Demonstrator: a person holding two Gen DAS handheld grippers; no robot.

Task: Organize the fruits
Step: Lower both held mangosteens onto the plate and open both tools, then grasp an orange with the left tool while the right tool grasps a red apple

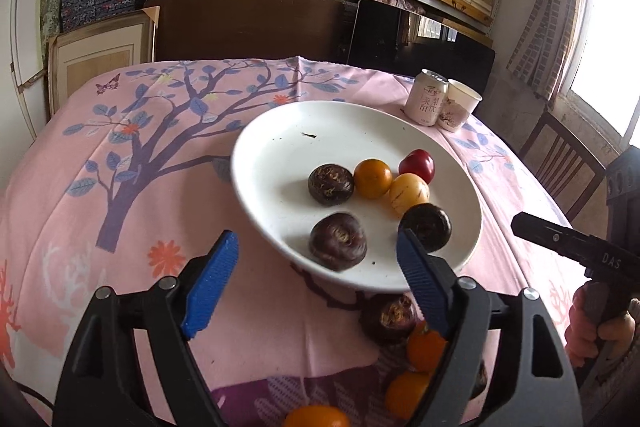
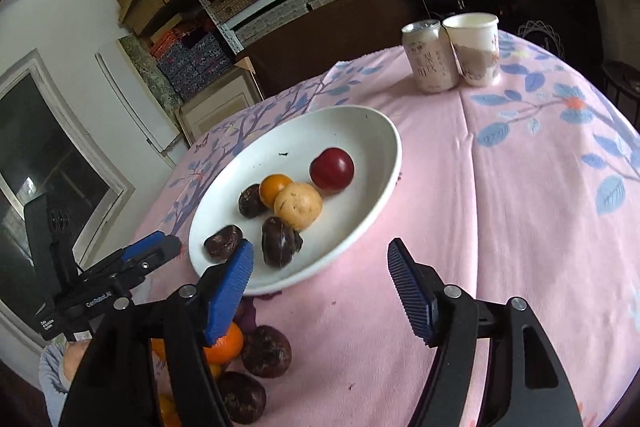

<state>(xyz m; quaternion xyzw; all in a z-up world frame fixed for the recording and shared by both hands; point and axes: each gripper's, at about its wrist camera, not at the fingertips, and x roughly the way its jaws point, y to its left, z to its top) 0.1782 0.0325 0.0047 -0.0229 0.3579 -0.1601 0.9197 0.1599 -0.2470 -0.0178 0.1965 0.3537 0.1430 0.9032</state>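
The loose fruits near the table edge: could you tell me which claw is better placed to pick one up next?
Probably the left claw: open and empty, it has a dark fruit and an orange fruit beside its fingertip.

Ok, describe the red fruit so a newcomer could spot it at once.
Find the white oval plate on the pink flowered tablecloth. Six fruits lie on it; the smooth round red fruit sits at the cluster's far end, nearest the drink can and paper cup. It is the only red one, beside a pale yellow fruit.
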